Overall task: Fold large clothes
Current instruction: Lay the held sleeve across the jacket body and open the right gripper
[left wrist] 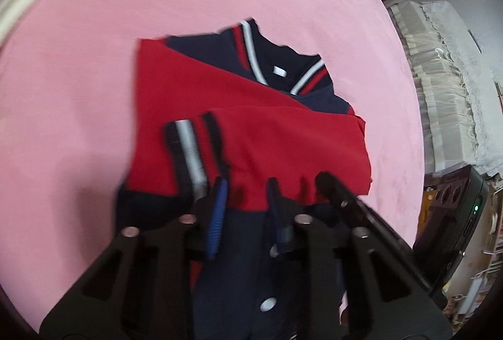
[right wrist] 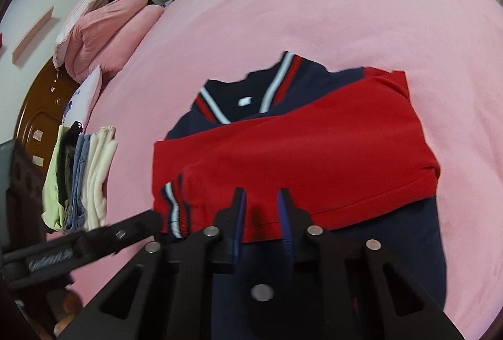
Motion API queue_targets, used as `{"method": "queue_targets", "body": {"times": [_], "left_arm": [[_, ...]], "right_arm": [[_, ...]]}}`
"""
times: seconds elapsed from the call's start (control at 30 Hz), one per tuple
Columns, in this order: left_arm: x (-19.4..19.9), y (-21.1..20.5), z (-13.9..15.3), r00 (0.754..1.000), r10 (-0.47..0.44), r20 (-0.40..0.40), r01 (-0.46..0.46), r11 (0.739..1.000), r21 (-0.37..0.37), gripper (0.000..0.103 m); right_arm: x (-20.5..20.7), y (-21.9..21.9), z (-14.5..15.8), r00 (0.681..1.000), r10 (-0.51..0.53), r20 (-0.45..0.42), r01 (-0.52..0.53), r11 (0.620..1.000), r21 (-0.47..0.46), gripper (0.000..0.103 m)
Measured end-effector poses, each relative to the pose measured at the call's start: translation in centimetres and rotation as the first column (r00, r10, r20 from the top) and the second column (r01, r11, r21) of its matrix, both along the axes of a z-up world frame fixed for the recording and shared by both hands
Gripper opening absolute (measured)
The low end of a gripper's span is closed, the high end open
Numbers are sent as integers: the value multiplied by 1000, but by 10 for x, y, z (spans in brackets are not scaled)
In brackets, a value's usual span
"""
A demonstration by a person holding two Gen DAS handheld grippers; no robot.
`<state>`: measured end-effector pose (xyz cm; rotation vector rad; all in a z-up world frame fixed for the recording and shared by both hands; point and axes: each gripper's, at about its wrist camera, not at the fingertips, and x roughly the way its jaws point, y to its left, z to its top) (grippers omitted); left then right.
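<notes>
A red and navy jacket [left wrist: 251, 126] with a striped collar lies on the pink bed, both red sleeves folded across its navy body. It also shows in the right wrist view [right wrist: 314, 151]. My left gripper [left wrist: 246, 192] is open just above the jacket's lower half, beside the striped cuff [left wrist: 188, 148]. My right gripper [right wrist: 262, 201] is open over the lower edge of the folded red sleeve. Its finger shows at the right in the left wrist view [left wrist: 333, 186]. The left gripper's finger shows at the left in the right wrist view [right wrist: 135, 230].
The pink bedspread [right wrist: 345, 9] surrounds the jacket. A stack of folded clothes [right wrist: 85, 179] lies at the bed's left edge, with pink pillows [right wrist: 103, 28] beyond. A lace-covered cabinet [left wrist: 440, 88] and a dark device [left wrist: 456, 220] stand to the right of the bed.
</notes>
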<state>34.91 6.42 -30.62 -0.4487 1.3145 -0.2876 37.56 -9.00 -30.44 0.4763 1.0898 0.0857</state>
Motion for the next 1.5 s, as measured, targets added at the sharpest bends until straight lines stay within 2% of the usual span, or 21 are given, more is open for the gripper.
{"method": "queue_targets", "body": {"times": [0.1,0.23,0.33,0.47,0.6,0.63,0.67,0.73,0.8,0.83,0.9,0.93,1.03,1.1,1.13,1.17,1.27,1.3,1.4,1.43,1.5], "left_arm": [[16,-12,-20,999,16,-38,-12,995,97,20],[26,-16,-33,998,44,-46,-35,982,184,15],[31,-17,-36,997,64,-47,-53,976,210,14],[32,-18,-38,993,105,-48,-93,975,202,14],[32,-23,-38,989,142,-46,-130,969,211,14],[29,-25,-36,988,147,-42,-135,967,219,14],[29,-29,-36,988,147,-36,-135,964,230,14],[28,-35,-37,989,143,-26,-132,959,251,14],[28,-46,-38,990,142,-24,-131,953,273,14],[28,-52,-38,990,141,-24,-129,950,283,14],[29,-58,-39,991,133,-24,-120,948,295,14],[30,-64,-39,992,126,-23,-113,947,301,14],[32,-72,-40,994,111,-23,-98,945,313,15],[33,-76,-39,994,101,-29,-87,945,314,15],[34,-78,-39,995,97,-33,-82,946,314,15],[35,-80,-40,995,93,-37,-77,947,313,15],[37,-86,-40,996,80,-38,-65,948,311,15],[38,-88,-40,996,77,-37,-62,949,310,15],[41,-78,-36,997,72,-34,-59,952,301,15],[43,-79,-35,996,78,-34,-64,952,298,15],[43,-80,-32,996,90,-26,-79,954,288,15]], "right_arm": [[11,-14,-15,998,36,-53,-36,999,-16,12],[22,-32,-33,995,87,-54,-86,996,15,12],[21,-63,-50,997,43,-71,-42,999,7,0],[9,-100,-55,997,-48,-62,46,998,-41,0],[13,-114,-38,995,-93,-23,82,955,-284,0],[13,-117,-34,995,-97,6,95,950,-298,0],[14,-123,-28,995,-96,40,104,957,-269,0],[23,-134,-24,996,-70,62,76,993,-91,0],[37,-137,-31,999,-10,41,6,995,104,0],[44,-133,-35,999,39,36,-44,988,147,0],[56,-116,-41,988,156,-6,-154,977,146,0],[64,-104,-47,970,239,-42,-232,965,124,0],[72,-87,-53,946,317,-67,-308,944,119,2],[76,-90,-59,952,296,-73,-292,955,53,2],[77,-100,-64,964,252,-85,-253,967,-3,2],[78,-107,-66,973,216,-86,-218,976,-11,2],[72,-160,-71,998,8,-56,-4,997,82,2],[70,-169,-71,999,-21,-45,26,993,119,2],[67,-197,-69,994,-95,-63,89,992,-90,2],[65,-208,-70,992,-108,-70,100,989,-114,2],[56,-234,-71,984,-154,-87,150,988,-48,2]]}}
